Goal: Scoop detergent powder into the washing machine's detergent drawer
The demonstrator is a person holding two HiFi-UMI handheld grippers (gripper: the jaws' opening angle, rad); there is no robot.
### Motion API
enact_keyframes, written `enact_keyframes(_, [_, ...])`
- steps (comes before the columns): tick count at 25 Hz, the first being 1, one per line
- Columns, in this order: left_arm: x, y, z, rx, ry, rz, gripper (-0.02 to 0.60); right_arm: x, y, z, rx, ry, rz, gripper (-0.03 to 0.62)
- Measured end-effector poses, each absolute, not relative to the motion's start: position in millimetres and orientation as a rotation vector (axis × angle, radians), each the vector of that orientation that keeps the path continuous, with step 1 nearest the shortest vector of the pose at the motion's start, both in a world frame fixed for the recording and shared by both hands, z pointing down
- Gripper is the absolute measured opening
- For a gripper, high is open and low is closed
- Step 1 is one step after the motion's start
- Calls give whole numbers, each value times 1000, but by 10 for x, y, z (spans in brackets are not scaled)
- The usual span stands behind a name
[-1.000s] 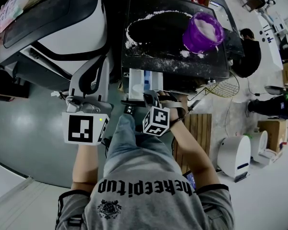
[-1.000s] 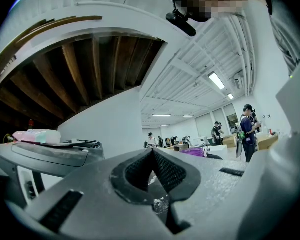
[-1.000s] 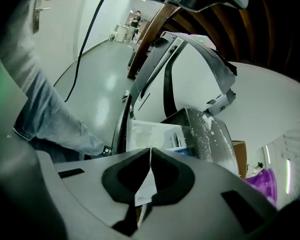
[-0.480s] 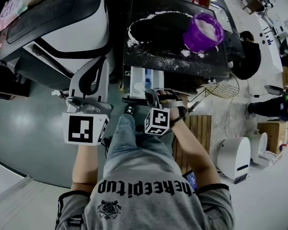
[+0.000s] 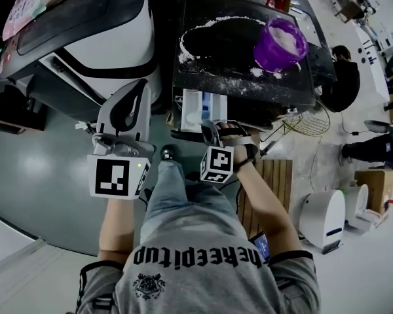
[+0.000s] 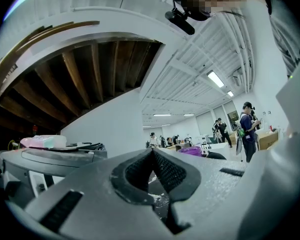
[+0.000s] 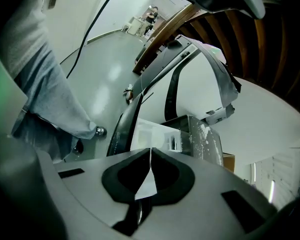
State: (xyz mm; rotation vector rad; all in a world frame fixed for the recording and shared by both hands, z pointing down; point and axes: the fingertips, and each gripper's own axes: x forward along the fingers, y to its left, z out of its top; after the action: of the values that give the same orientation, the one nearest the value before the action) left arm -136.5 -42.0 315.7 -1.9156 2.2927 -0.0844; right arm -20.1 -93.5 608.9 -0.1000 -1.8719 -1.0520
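The black-topped washing machine (image 5: 242, 84) carries a ring of spilled white powder (image 5: 203, 26) and a purple detergent tub (image 5: 280, 43). Its white detergent drawer (image 5: 200, 110) is pulled out toward me. My right gripper (image 5: 209, 129) sits at the drawer's front end, jaws shut with tips touching; I see nothing held in them. In the right gripper view (image 7: 150, 151) the white drawer (image 7: 155, 136) and its dark front panel (image 7: 121, 129) lie just beyond the tips. My left gripper (image 5: 139, 87) hangs left of the drawer, shut and empty (image 6: 152, 151). The purple tub (image 6: 192, 151) shows far behind it.
A white-and-black machine (image 5: 98, 38) stands at the left. A wooden pallet (image 5: 275, 175), a wire basket (image 5: 308, 120) and a white appliance (image 5: 321, 214) are on the floor at the right. A person in black (image 5: 340, 74) is beyond the washing machine.
The head view has shifted a little. The right gripper has edged slightly right at the drawer's front. The left gripper holds about the same place.
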Motion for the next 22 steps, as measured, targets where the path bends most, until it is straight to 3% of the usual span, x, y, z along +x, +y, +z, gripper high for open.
enact_keyframes(6, [-1373,-462,3067,-1938,2255,-72,3,-213,-914,6036,-33,-1979,-820,6])
enact_keyframes(22, [-1568,-568,2819,-2134,2036,-44,3,-238,-1064,5541,528,-2382,389,6])
